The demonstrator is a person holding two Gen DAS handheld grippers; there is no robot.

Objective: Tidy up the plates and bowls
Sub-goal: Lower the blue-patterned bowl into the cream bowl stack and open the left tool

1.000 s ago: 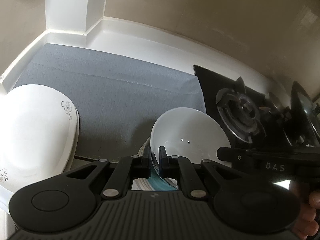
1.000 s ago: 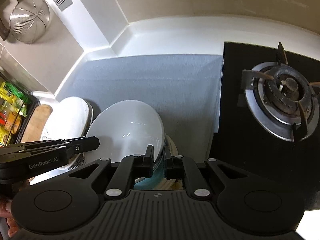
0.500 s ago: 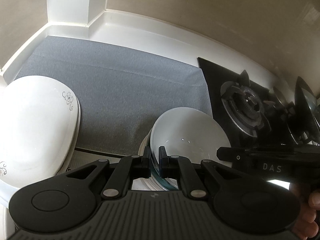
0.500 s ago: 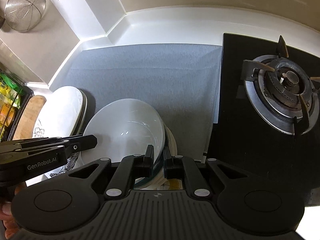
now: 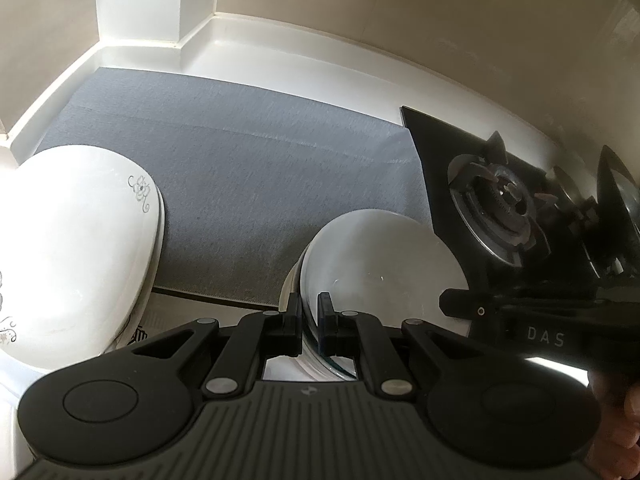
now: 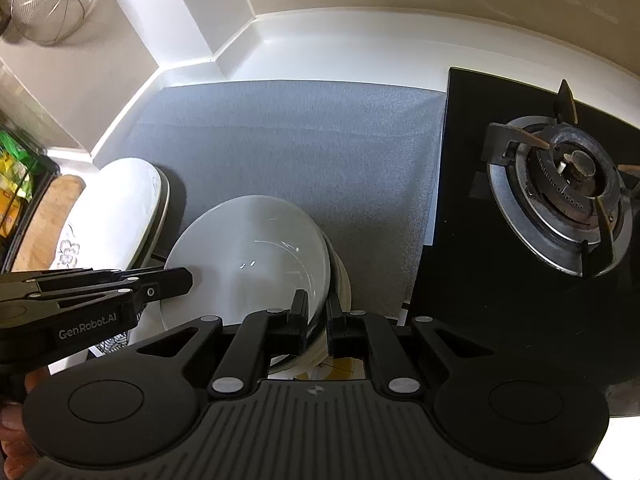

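You hold the bowl [image 6: 256, 256] by two grips at once. The left gripper [image 5: 309, 322] has its fingers [image 5: 294, 320] pinched narrow on the bowl's near-left rim; the right gripper [image 6: 316, 318] has its fingers [image 6: 298, 316] pinched narrow on the near-right rim. Each tool also shows in the other's view, entering from the side.

The bowl sits at the near edge of the grey mat [image 6: 304, 132], on or just above a stack of plates [image 6: 343, 280] whose rims show at its right and beneath it; whether it touches that stack cannot be told. A second pile, white plates with a flower print [image 5: 76, 240], lies at the left on the tabletop [image 5: 280, 56]. The hob [image 6: 560, 184] lies at the right, close to the bowl.

Step in hand, as judged: a two-handed carry of the bowl, either lifting it off the stack or settling it there.

The next move calls for both hands to travel together at matched height, so that the rim does not twist between the two grips. Keep the bowl level and clear of the hob's edge. Open both sets of fingers only once the bowl rests squarely.
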